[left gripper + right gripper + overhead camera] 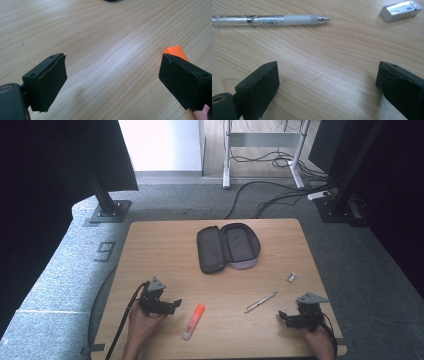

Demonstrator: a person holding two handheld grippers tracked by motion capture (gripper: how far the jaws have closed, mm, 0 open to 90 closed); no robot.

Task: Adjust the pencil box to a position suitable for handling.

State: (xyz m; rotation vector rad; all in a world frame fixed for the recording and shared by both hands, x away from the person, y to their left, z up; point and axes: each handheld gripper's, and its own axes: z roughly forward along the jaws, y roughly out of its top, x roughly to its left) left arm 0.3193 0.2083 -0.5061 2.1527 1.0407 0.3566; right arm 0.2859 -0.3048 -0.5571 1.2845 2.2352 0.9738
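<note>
On the light wooden table (150,245), the left gripper (172,306) rests near the front left with its jaws spread wide, just left of the orange-capped pink highlighter (193,321). The right gripper (283,316), also spread and empty, sits near the front right, close to the clear ballpoint pen (260,302) and small silver eraser (292,277). An open dark fabric pencil case (227,247) lies farther back, centre.

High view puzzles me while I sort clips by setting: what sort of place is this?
Probably a lab or recording workspace, not a home: a light wooden table stands on grey carpet, black loose cables trail across the floor, and black metal stand bases flank the table.
</note>
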